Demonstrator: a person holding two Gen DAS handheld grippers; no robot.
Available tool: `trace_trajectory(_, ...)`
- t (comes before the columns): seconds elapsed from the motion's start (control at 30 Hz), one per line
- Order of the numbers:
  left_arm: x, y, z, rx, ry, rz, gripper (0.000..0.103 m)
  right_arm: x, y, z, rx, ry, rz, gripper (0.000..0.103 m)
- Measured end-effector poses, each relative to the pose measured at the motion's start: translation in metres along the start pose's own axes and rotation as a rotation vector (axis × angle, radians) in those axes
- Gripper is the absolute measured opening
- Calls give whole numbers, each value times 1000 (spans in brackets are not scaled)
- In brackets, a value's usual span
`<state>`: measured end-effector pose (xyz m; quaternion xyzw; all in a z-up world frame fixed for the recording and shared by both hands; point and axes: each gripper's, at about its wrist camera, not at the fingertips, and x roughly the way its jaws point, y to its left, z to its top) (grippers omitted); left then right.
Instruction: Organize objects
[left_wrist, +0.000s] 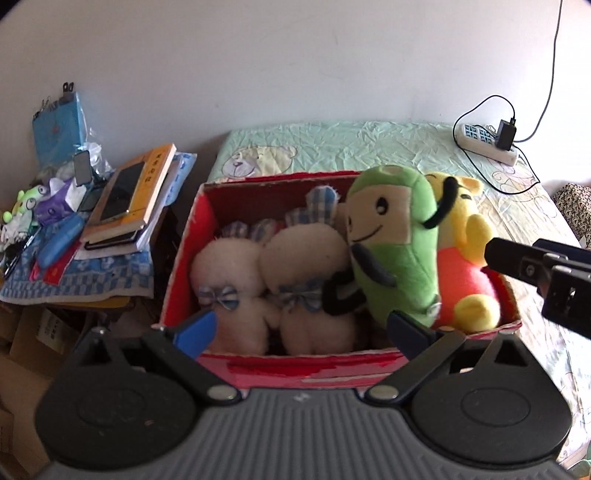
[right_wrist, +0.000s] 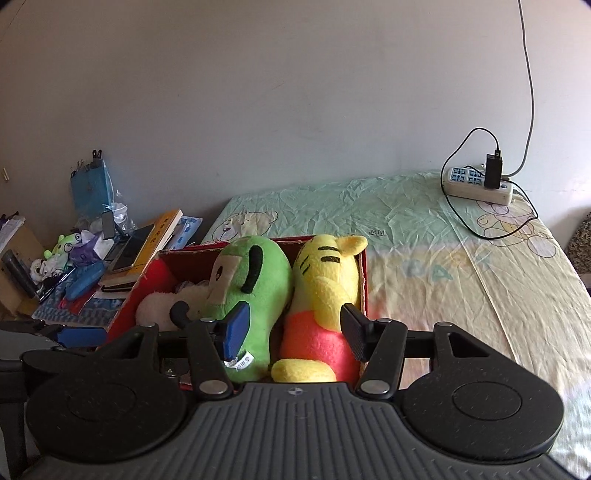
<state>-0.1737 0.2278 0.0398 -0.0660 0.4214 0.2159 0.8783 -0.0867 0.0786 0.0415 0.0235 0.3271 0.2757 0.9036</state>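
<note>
A red cardboard box (left_wrist: 258, 369) stands on the bed and holds several plush toys: two cream dolls (left_wrist: 236, 266) with blue checked bows, a green monkey (left_wrist: 395, 240) and a yellow tiger (left_wrist: 465, 273) with a pink belly. My left gripper (left_wrist: 301, 330) is open over the box's near edge, empty. My right gripper (right_wrist: 295, 332) is open, with its fingers on either side of the tiger (right_wrist: 325, 295), beside the monkey (right_wrist: 255, 288); I cannot tell if they touch it. The box (right_wrist: 127, 306) also shows there.
A cluttered side table (left_wrist: 74, 284) at the left carries books (left_wrist: 136, 192), a phone and small items. A power strip (left_wrist: 484, 142) with a charger and black cable lies on the bed's far right. The pale green sheet (right_wrist: 424, 266) extends to the right.
</note>
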Motion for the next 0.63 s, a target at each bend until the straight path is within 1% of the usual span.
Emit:
trace_trajectory(0.1,9,8,2,17,-2,11,99,2,8,-3,10,-4,-32,57)
trace_trajectory(0.27,21,22,5,16,22,-28,100,4,16,-7,27,-10,-83,58)
trace_trajectory(0.4,25,26,7,29,30,-38,100,9,20,-8,40,1,-109,59)
trace_trajectory(0.53,23,25,8,56,-8,-25,100,15,24,-7,47,6,-116,59)
trace_trajectory(0.63,21,28,11,45,-24,-37,100,19,26,-5,33,6,-112,60)
